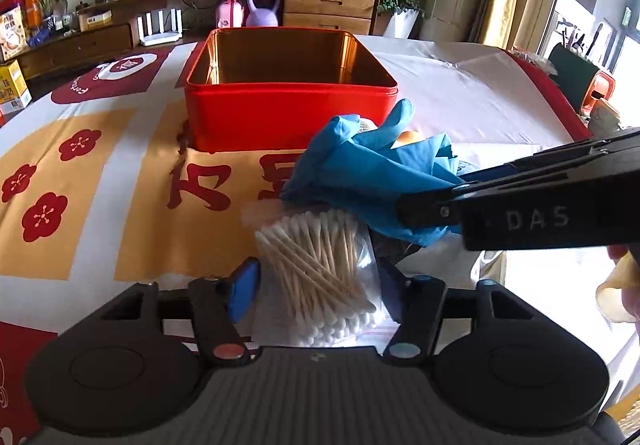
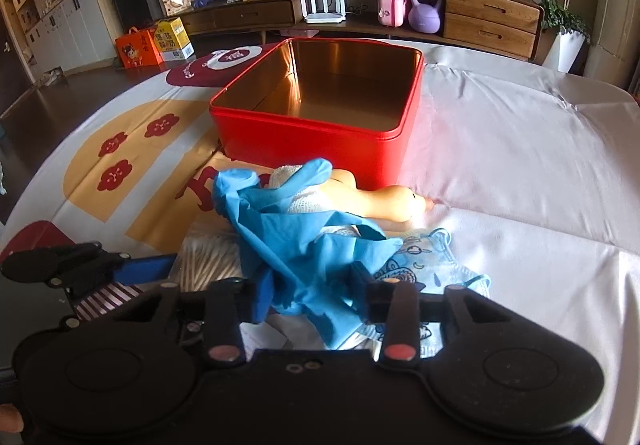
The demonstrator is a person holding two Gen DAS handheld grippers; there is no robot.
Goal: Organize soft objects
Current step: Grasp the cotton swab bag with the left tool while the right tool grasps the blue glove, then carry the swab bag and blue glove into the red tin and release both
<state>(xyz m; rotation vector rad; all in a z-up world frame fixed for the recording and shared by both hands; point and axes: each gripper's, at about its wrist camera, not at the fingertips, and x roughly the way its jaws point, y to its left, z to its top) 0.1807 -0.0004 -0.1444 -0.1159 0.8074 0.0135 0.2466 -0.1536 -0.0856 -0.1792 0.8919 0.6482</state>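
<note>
Both jaws sit apart: left gripper (image 1: 316, 285) straddling the cotton-swab bag (image 1: 320, 277), right gripper (image 2: 312, 295) around the blue glove (image 2: 296, 245). Red tin (image 2: 320, 133) waits beyond, empty. Thin glove may slip out, or drag the mask (image 2: 432, 265) along.

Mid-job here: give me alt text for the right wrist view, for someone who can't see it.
The right gripper straddles a crumpled blue glove on a pile of soft items. Behind the pile sits an empty red tin on the cloth-covered table; a printed face mask lies to the right.
</note>
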